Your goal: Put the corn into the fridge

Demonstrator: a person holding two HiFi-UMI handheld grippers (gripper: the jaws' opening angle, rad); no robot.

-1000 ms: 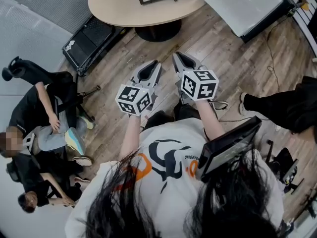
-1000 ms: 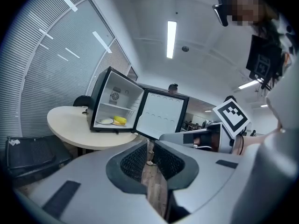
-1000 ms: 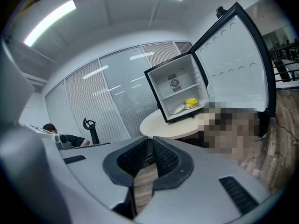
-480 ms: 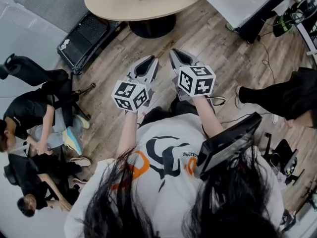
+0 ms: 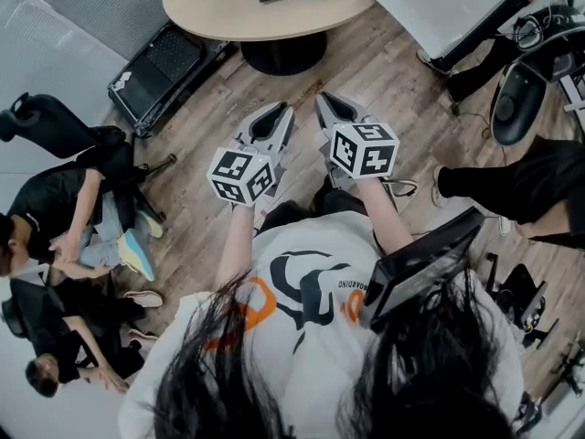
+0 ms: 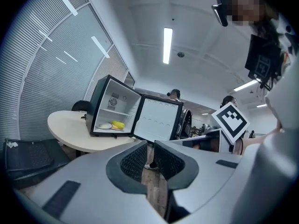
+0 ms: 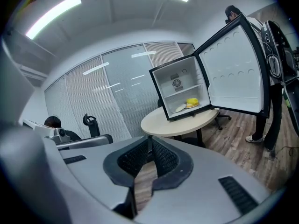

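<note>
Since both grippers hang over bare wood floor [image 5: 384,71] close in front of the person, neither carries anything. Left gripper [image 6: 148,147]: jaws a narrow slit apart, only floor showing between the pads. Right gripper [image 7: 150,141]: jaws together at the tips, nothing between them. Both point ahead and slightly downward, side by side.

Well beyond them stands a round table [image 5: 210,7] bearing a small fridge [image 7: 158,90], its door [image 7: 233,69] swung wide toward the person's right. Inside, on the lower level, a yellow piece, judged to be the corn [image 7: 192,102], lies just beside a white plate [image 7: 180,108], its long axis roughly across the cabinet's width.

Key relation: the fridge opening sits left of the left gripper's line and right of the right gripper's line, so it lies ahead between the 2. Neither hand is clearly nearer. With the corn apparently already inside, no grasp seems called for.
</note>
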